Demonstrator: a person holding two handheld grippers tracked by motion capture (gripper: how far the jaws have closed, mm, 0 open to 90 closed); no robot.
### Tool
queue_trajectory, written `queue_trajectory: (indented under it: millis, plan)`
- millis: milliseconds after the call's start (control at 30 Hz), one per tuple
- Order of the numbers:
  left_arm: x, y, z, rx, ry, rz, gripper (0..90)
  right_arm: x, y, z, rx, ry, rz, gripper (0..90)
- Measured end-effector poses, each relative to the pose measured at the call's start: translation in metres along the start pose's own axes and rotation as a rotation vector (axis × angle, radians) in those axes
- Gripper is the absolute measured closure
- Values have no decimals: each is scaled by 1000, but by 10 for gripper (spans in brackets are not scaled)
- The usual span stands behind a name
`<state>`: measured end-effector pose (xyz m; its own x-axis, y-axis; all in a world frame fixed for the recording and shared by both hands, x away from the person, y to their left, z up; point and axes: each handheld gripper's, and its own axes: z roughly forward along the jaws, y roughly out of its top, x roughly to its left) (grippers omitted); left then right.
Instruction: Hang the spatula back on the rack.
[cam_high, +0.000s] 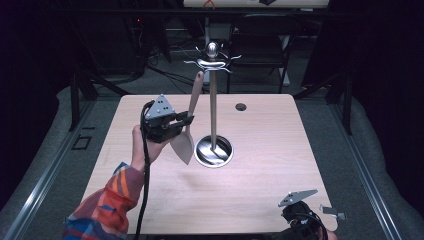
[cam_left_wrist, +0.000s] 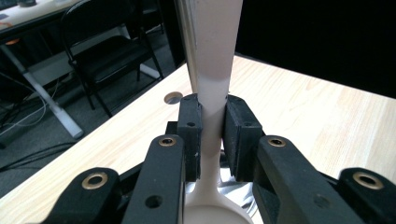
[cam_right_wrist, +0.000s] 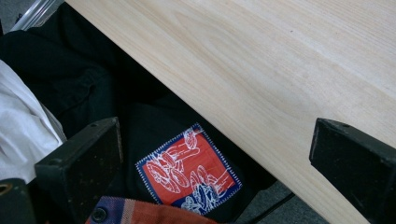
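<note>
Spatula: pale beige flat-bladed spatula (cam_high: 190, 117) held upright just left of the tall steel hook stand (cam_high: 213, 100), blade low
Left tool (cam_high: 186, 119): clamped on its handle
Right tool (cam_right_wrist: 219, 154): jaws apart; at the light wooden surface (cam_high: 240, 185) near edge

High view looks down on the whole table (cam_high: 240, 200); both gripper views sit close above that same table (cam_left_wrist: 327, 121) (cam_right_wrist: 280, 60).

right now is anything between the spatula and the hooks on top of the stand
Nothing visible blocks it. The left gripper is shut on the spatula, whose handle tip is already beside the hooks, just left of the stand's pole.
</note>
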<state>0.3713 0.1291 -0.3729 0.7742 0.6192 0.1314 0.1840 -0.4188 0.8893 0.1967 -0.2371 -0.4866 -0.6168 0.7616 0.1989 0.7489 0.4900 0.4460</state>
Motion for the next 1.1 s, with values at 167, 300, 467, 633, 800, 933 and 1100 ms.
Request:
queue_trajectory:
  millis: [167, 300, 467, 633, 800, 933, 1100]
  plan:
    - [-2, 2, 3, 10, 14, 4, 780, 0, -2, -1, -6, 3, 8, 20]
    - [-8, 3, 5, 16, 92, 27, 780, 0, -2, -1, 0, -2, 5, 20]
    - [-11, 3, 7, 16, 119, 30, 777, 1, -2, -1, 5, -4, 9, 20]
    - [-13, 1, 10, -2, 109, 28, 764, 1, -3, -1, 5, -3, 4, 20]
    - [-18, 2, 12, 1, 99, 46, 749, 1, -3, -1, 6, -2, 4, 20]
    - [-20, 3, 13, 0, 92, 50, 713, 1, -3, -2, 6, -1, 2, 20]
    - [-21, 5, 11, -4, 81, 28, 569, 0, -3, -2, 4, 0, 4, 20]
